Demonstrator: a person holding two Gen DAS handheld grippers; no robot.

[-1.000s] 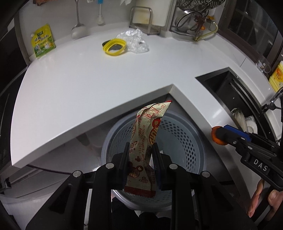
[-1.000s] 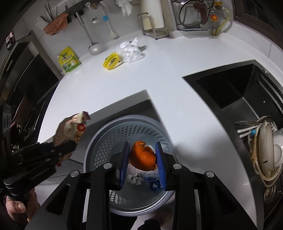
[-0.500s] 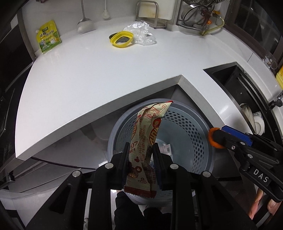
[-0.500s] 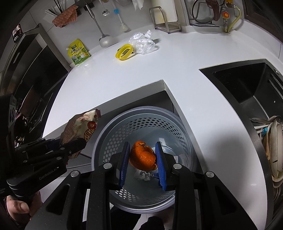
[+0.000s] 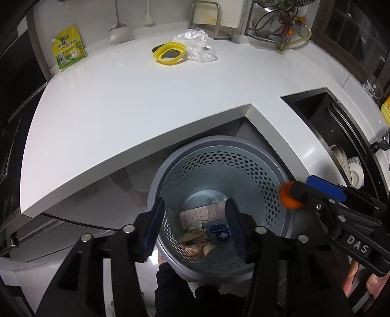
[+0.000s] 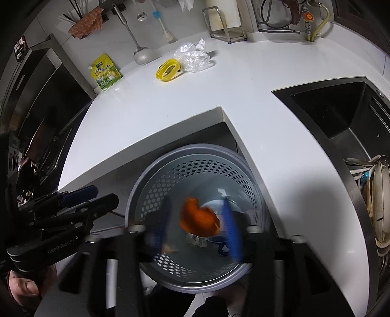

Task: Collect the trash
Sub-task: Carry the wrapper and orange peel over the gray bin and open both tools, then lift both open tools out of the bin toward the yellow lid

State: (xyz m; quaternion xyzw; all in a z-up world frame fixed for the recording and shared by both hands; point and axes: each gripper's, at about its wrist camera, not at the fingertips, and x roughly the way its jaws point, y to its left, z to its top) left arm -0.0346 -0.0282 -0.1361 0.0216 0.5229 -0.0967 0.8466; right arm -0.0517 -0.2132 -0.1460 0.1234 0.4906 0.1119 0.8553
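A grey perforated trash basket [image 5: 273,170] [image 6: 195,156] stands on the floor in the counter's inner corner. My left gripper [image 5: 195,217] is open and empty above it; the snack wrapper [image 5: 195,241] lies inside on other trash. My right gripper [image 6: 197,219] is open over the basket, motion-blurred, and the orange peel [image 6: 198,219] is between its spread fingers, apparently loose. From the left wrist view the peel [image 5: 286,197] still shows at the right gripper's tip. A clear plastic bag [image 5: 195,46] [image 6: 192,57] lies on the white counter at the back.
A yellow ring lid [image 5: 169,52] sits next to the plastic bag. A yellow-green pouch [image 5: 68,47] leans on the back wall. A black sink [image 6: 341,117] with dishes [image 6: 375,200] is at the right. A rack [image 5: 209,19] stands at the back.
My left gripper opened and the snack wrapper dropped into the basket. My right gripper's fingers spread apart around the orange peel. Both grippers moved further over the basket.
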